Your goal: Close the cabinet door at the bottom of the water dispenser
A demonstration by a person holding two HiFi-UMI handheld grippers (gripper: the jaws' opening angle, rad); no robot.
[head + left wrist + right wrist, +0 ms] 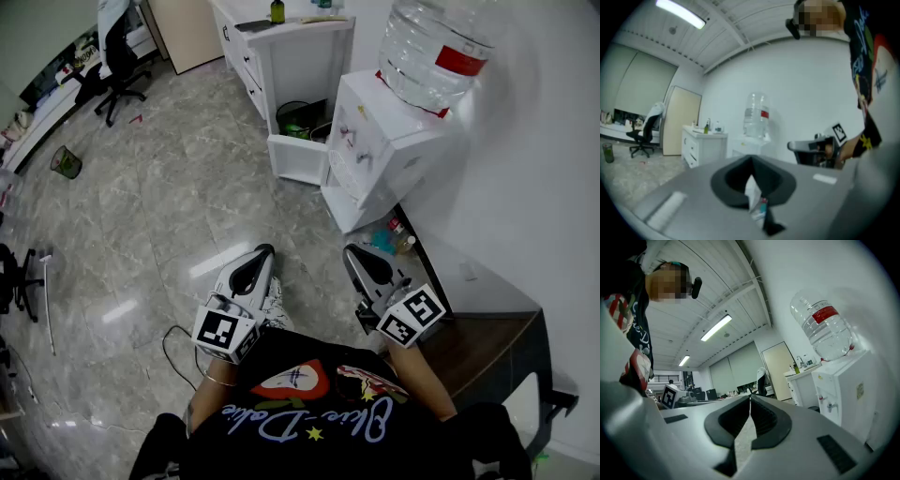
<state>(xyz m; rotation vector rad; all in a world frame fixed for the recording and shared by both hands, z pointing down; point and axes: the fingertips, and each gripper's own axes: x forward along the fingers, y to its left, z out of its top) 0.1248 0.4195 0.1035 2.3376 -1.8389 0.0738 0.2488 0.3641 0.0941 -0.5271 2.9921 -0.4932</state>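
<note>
Held close to the person's body, left tool (263,251) and right tool (351,249) are empty, jaws together, well apart from the water dispenser (386,141), whose bottom cabinet door (360,210) seems ajar: probably a light, stiff panel, best pushed near its free edge.

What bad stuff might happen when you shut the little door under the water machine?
1. The big water bottle sits on top of the dispenser. A hard shove might rock it.
2. Small bottles show by the dispenser's foot, so closing might catch or knock them.
3. The left claw and right claw are both shut. A narrow tip might slip while pushing.
</note>
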